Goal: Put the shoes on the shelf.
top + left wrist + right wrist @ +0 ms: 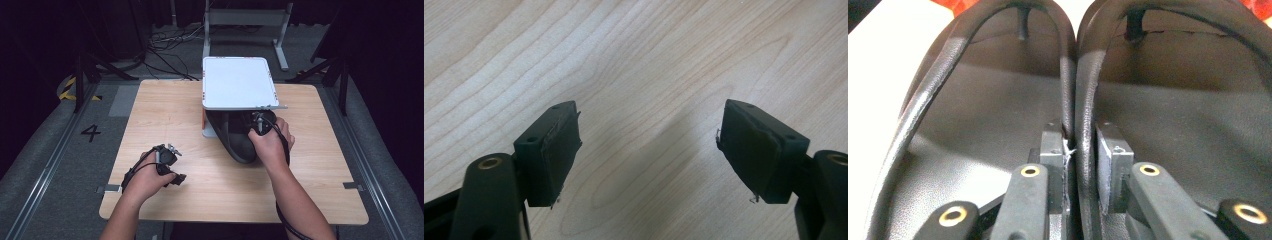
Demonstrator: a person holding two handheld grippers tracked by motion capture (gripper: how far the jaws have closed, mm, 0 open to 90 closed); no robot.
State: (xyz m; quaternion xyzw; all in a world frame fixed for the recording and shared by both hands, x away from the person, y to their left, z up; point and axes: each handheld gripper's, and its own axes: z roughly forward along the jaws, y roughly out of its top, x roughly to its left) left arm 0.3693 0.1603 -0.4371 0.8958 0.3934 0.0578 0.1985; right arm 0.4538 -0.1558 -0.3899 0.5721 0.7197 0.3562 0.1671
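Under the white shelf's (pixel 239 82) front edge, right tool (pixel 1077 165) pinches two sandal straps (pixel 1075 100); left tool (pixel 649 150) gapes over bare table (pixel 634 60).

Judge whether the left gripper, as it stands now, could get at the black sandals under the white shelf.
Probably yes. The left gripper is open and holds nothing, with bare table between it and the sandals. The right gripper already clamps their inner straps.

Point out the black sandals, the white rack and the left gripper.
black sandals (pixel 239 142): high view, sole near the heel.
white rack (pixel 237 82): high view, top shelf.
left gripper (pixel 649 145): left gripper view, gap between its open jaws.
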